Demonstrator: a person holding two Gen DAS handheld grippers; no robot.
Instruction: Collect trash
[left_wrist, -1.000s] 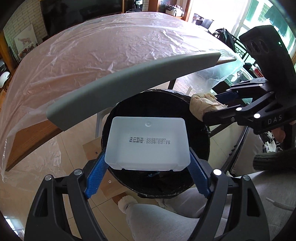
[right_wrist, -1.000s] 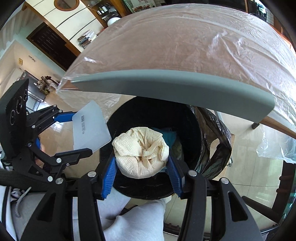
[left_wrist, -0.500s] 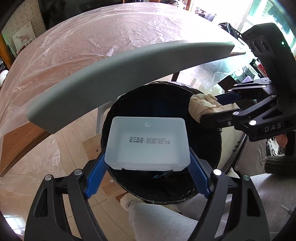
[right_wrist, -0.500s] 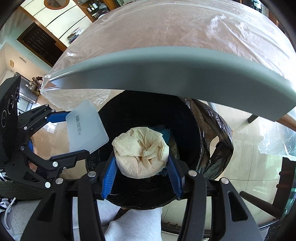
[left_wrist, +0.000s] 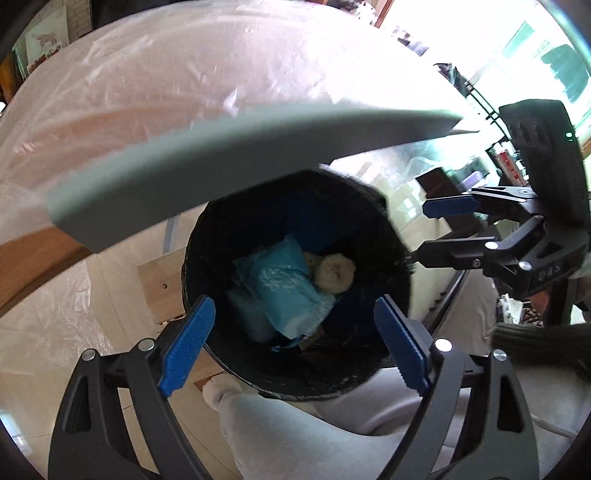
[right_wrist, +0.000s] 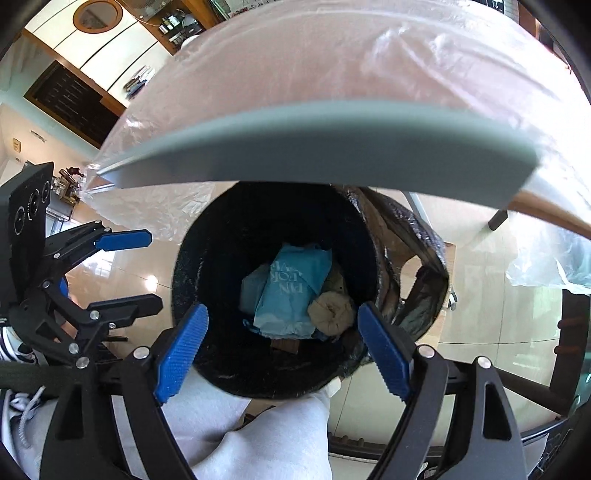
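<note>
A black lined bin (left_wrist: 192, 266) (right_wrist: 181, 266) stands on the floor below both grippers. At its bottom lie a crumpled tan paper towel wad (left_wrist: 334, 273) (right_wrist: 332, 314), a translucent white plastic container (left_wrist: 245, 314) (right_wrist: 253, 288) and a light blue bag (left_wrist: 288, 291) (right_wrist: 291, 291). My left gripper (left_wrist: 293, 347) (right_wrist: 153, 269) hangs over the bin's near rim, its jaws opening with nothing between them. My right gripper (right_wrist: 282, 354) (left_wrist: 417, 232) is over the bin too, jaws opening and empty.
A grey table edge (left_wrist: 221, 177) (right_wrist: 314, 147) draped in clear plastic sheet overhangs the bin's far side. A person's grey trouser legs (left_wrist: 295, 424) (right_wrist: 258, 424) press against the near rim. A dark sleeve (left_wrist: 543, 343) is at right. Glossy tile floor surrounds the bin.
Both grippers have let go. The white container left the left gripper and the paper towel wad left the right one; both now lie in the bin. The jaws stand wider.
</note>
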